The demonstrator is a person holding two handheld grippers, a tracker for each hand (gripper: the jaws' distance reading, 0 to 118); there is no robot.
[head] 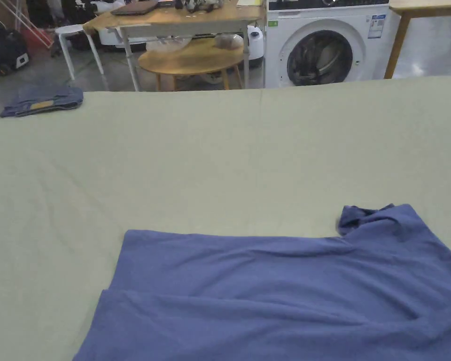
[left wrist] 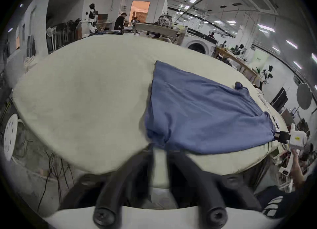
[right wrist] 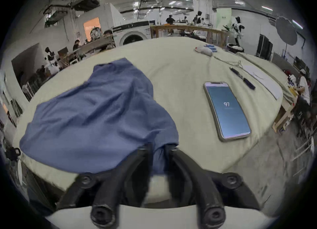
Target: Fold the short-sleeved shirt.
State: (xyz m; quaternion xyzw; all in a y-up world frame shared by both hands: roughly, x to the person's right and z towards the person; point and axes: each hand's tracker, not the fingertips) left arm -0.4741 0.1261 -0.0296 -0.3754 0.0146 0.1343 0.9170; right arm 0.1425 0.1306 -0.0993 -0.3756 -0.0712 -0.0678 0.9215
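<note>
A blue short-sleeved shirt (head: 290, 291) lies spread on the pale green table (head: 220, 164), near its front edge, with one sleeve (head: 361, 216) sticking up toward the far side. In the left gripper view, my left gripper (left wrist: 161, 144) is shut on a bunched corner of the shirt (left wrist: 205, 112) at the table's edge. My right gripper (right wrist: 158, 148) is shut on the other near corner of the shirt (right wrist: 103, 112). The left gripper view also shows the right gripper (left wrist: 277, 136) pinching that far corner, with the cloth stretched between the two.
A phone (right wrist: 226, 109) and pens (right wrist: 243, 78) lie on the table right of the shirt. A folded dark blue garment (head: 41, 101) sits at the far left corner. Beyond the table stand a washing machine (head: 321, 47) and wooden tables (head: 191, 58).
</note>
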